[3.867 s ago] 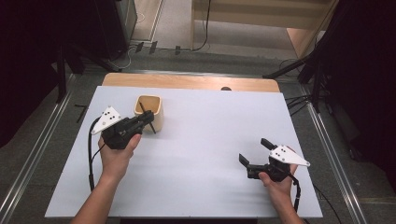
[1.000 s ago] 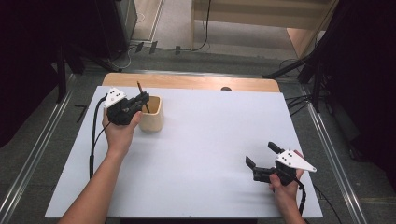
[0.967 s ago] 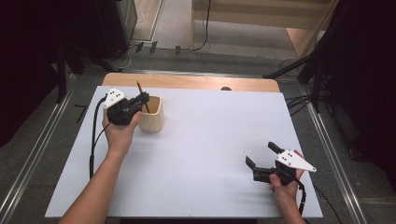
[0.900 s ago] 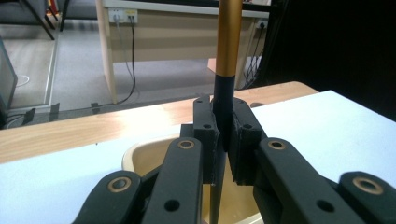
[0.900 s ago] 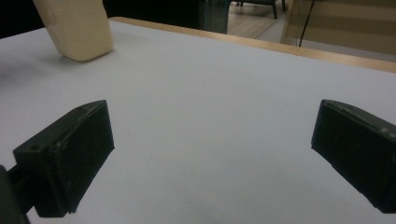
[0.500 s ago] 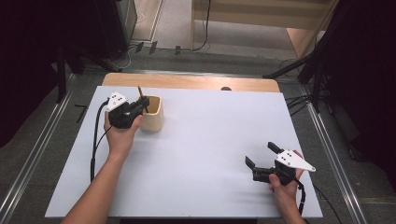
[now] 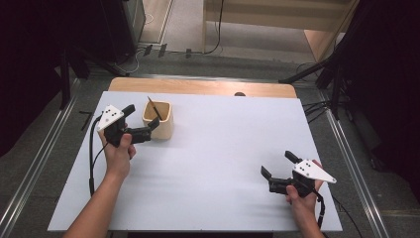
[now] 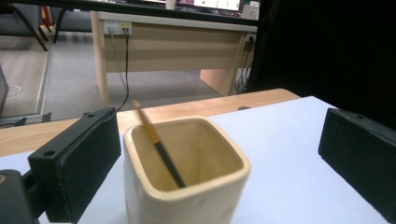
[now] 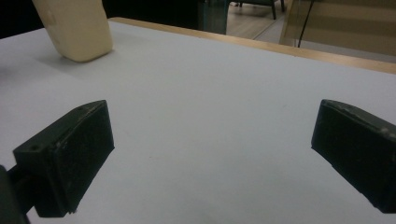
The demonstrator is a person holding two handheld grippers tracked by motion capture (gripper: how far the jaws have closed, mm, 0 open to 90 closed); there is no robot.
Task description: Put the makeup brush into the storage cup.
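1. The cream cup [image 7: 158, 120] stands upright on the white table top [image 7: 218, 148], near its far left corner. In the left gripper view the bottom frame edge cuts off the lower part of the cup [image 8: 186, 172], so its base is not visible there.
2. A thin brush [image 7: 154, 108] leans inside the cup, its pale handle end rising above the far rim. Its lower end is hidden in the cup; in the left gripper view the dark section of the brush [image 8: 159, 148] runs down behind the near wall, and the tip cannot be made out.
3. The left gripper [image 7: 144, 130] sits just left of the cup, jaws pointing at it. Its jaws have just been opening and now stand wide apart. In the left gripper view the cup lies between the jaws, closer to the left one; neither pad appears to touch it, though the contact line at the left pad is hard to judge.
4. The right gripper [image 7: 277, 169] rests near the near right corner, well apart from the cup, jaws spread with only bare table between them.
5. In the right gripper view the cup [image 9: 74, 29] appears at the top left, tilted by the camera angle, its rim cut off by the frame.
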